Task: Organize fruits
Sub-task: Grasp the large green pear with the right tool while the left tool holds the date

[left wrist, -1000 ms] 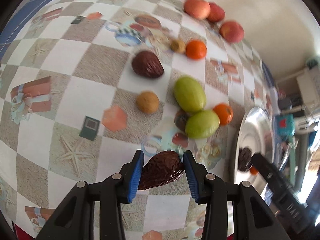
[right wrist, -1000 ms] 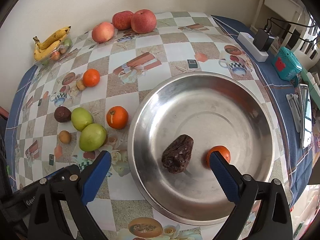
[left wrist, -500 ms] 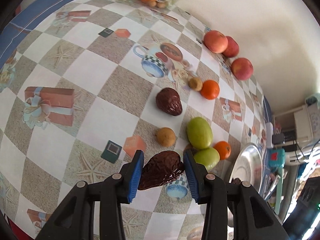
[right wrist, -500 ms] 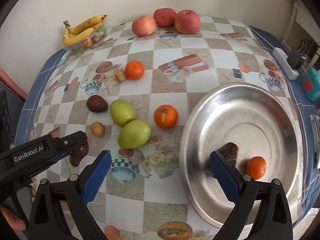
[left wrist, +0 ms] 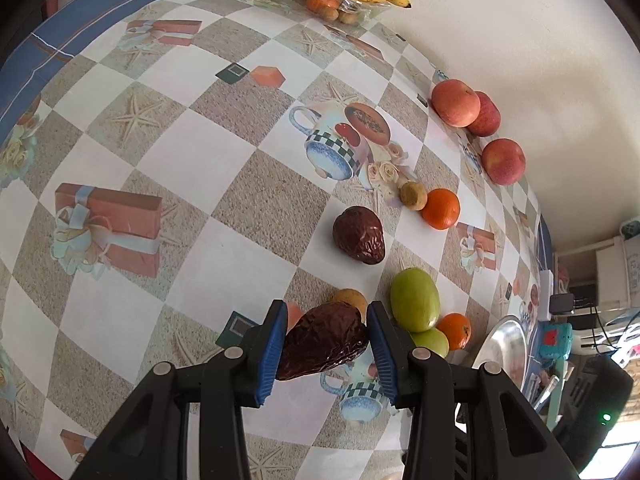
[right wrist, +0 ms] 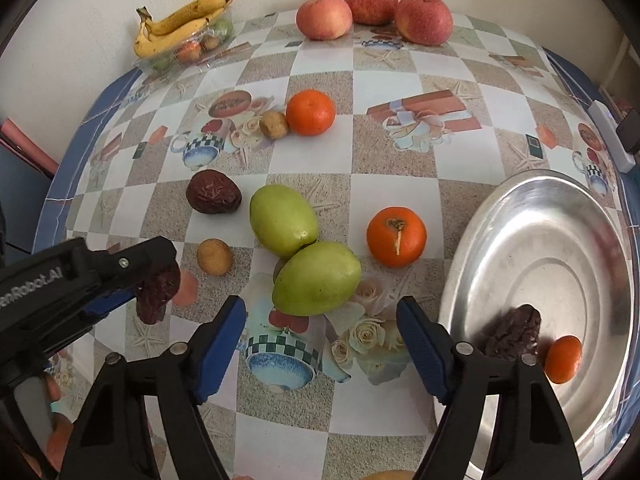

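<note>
The left gripper (left wrist: 326,346) has its jaws clenched on a wrinkled dark date (left wrist: 322,342), held clear above the tabletop (left wrist: 192,160). In the right wrist view the same date (right wrist: 157,292) hangs at 9 o'clock from the two green fruits (right wrist: 304,252). The right gripper (right wrist: 322,344) is released, jaws wide apart and holding nothing, with the steel bowl (right wrist: 560,208) at its 2 o'clock.

Handling judgement: the date appears light, soft and slightly tacky; it should deform under pressure instead of slipping. Grip across the widest midsection, as at present, with moderate force to avoid crushing the skin.

A second date (right wrist: 510,334) and a small orange (right wrist: 562,358) already lie in the bowl. A third date (left wrist: 360,234) rests on the tabletop at 12 o'clock from the left gripper. Oranges (right wrist: 396,236) and apples (right wrist: 372,10) are firmer and rounder; these will likely roll, so grip at the equator.
</note>
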